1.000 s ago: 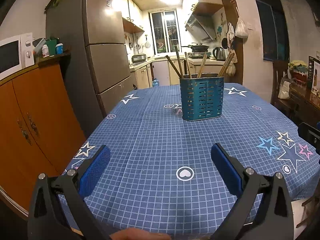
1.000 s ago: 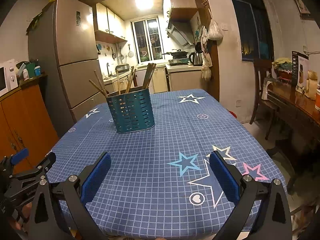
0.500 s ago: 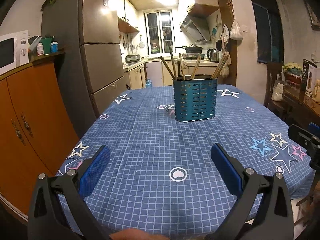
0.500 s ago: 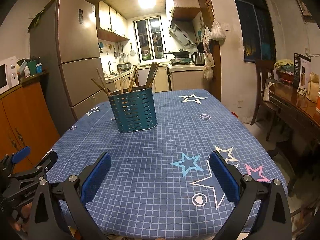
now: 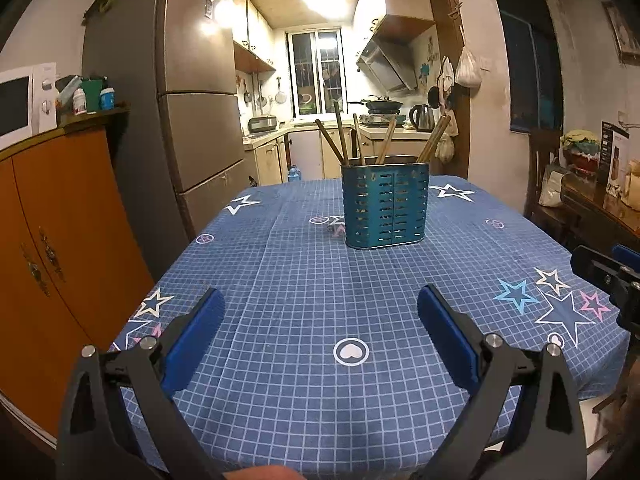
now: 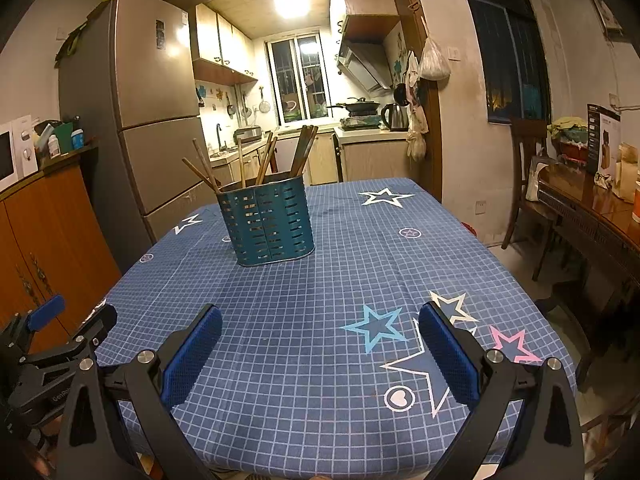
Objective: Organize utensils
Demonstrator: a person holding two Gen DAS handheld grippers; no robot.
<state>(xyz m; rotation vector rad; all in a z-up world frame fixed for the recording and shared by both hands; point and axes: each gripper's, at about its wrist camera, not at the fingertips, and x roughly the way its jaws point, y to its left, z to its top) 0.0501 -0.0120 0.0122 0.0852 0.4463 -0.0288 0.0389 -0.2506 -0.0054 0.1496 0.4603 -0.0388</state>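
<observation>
A teal slotted utensil holder (image 5: pixel 386 205) (image 6: pixel 267 224) stands upright near the far middle of the table, on a blue checked cloth with stars (image 5: pixel 304 280). Several wooden chopsticks (image 5: pixel 340 136) (image 6: pixel 264 156) lean out of its top. My left gripper (image 5: pixel 320 320) hovers open over the near edge, well short of the holder, with nothing between its blue pads. My right gripper (image 6: pixel 320 332) is likewise open and empty, near the table's front right. Each gripper shows at the edge of the other's view.
An orange cabinet (image 5: pixel 48 240) with a microwave (image 5: pixel 20 104) stands left, a tall grey fridge (image 5: pixel 192 120) behind it. A wooden side table (image 6: pixel 592 208) and chair (image 6: pixel 524 168) stand right. A kitchen lies beyond the far table edge.
Both grippers have drawn back and lowered slightly, so the holder sits a little farther and lower in each view. Both stay open and empty.
</observation>
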